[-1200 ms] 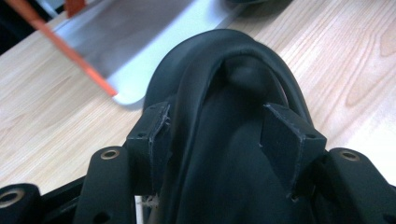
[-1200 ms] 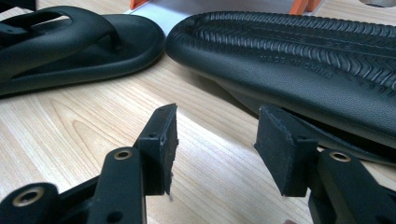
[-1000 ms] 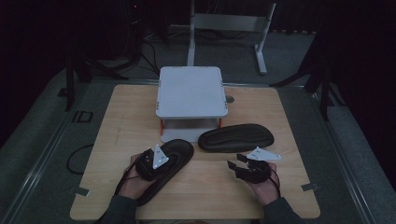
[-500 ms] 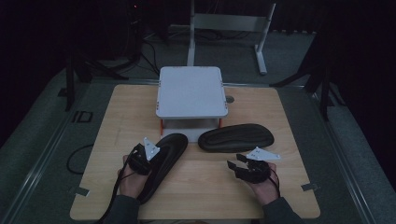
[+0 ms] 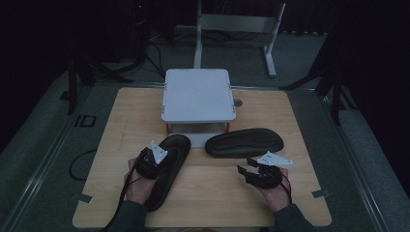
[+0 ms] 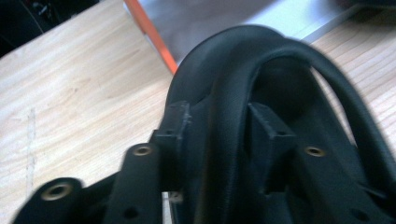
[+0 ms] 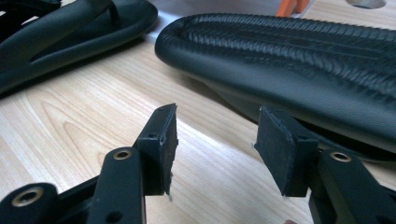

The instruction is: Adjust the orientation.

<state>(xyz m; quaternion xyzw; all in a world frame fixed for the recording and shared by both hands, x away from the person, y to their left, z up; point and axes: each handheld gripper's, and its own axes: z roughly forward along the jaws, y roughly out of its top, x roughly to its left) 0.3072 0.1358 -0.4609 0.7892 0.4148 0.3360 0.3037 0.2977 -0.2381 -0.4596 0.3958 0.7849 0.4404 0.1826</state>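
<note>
Scene: wooden table (image 5: 121,121); a white stand (image 5: 197,94) sat at its far middle, with two black sandals in front of it.
Left sandal: the left sandal (image 5: 167,166) lay sole down, running from the stand's foot back toward the person, its strap (image 6: 280,51) arching up.
Right sandal: the right sandal (image 5: 244,141) lay flipped, ribbed sole up, crosswise, just right of the stand's front edge; the two sandals were near each other but apart.
Left gripper: the left gripper (image 5: 147,164) sat over the left sandal's middle. Its jaws had just been opening; in the left gripper view they straddled the strap's outer band, with the pads (image 6: 177,122) close at either side. Pressing or merely beside it: could not be settled, so I read this as not clamped.
Right gripper: the right gripper (image 7: 217,140) was held low over bare table, jaws apart with nothing between, just short of the flipped sandal's edge.
Handling (judgement): foam or rubber, light, bendy, matte and grippy, not fragile. The strap would flex and let the sole dangle.
Hold point (judgement): the strap near its root, or the sole's rim at mid-length, for a steadier lift.
</note>
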